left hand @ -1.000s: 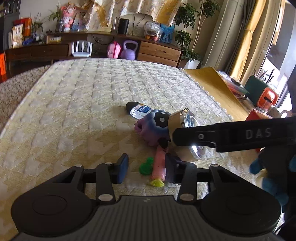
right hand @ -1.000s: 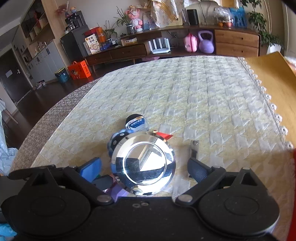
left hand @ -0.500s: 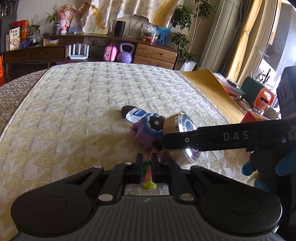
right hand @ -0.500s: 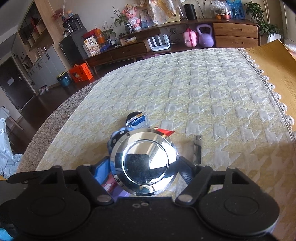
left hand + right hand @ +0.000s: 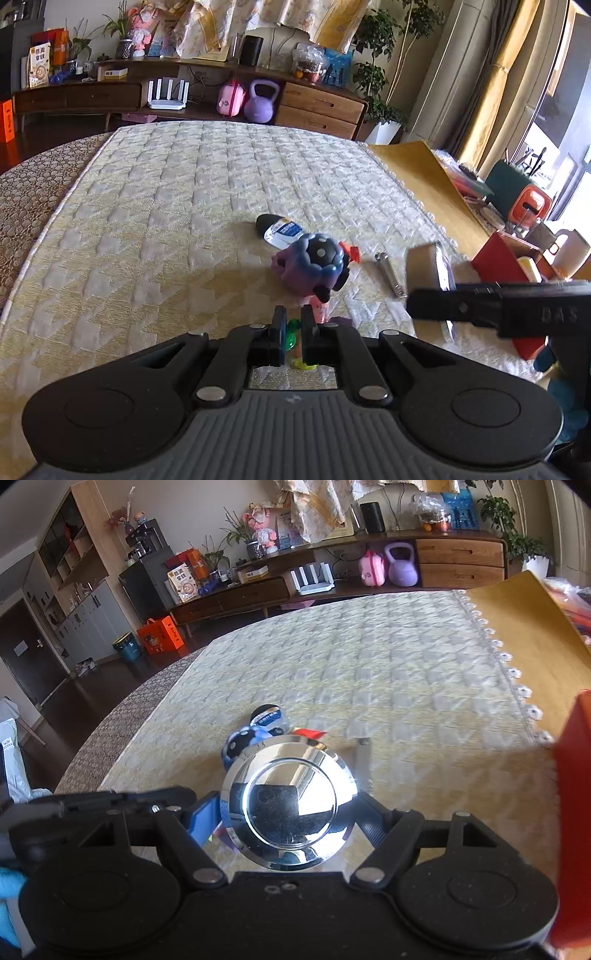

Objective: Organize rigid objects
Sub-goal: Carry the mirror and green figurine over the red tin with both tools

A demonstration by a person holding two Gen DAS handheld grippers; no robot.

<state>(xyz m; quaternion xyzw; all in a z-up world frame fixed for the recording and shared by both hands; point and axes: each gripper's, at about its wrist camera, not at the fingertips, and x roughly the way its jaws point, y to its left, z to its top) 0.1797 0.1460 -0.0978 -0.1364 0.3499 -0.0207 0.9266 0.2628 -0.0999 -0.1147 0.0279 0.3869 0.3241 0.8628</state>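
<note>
Right gripper (image 5: 495, 306) — lettering "DAS"

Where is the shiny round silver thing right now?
The shiny round chrome disc is clamped between the right gripper fingers, low in the middle of the right wrist view, just in front of the blue-and-purple spotted toy on the quilted tablecloth.

bottle (image 5: 280, 230) behind toy (image 5: 314, 266), nail clipper (image 5: 389, 271) to its right
</note>
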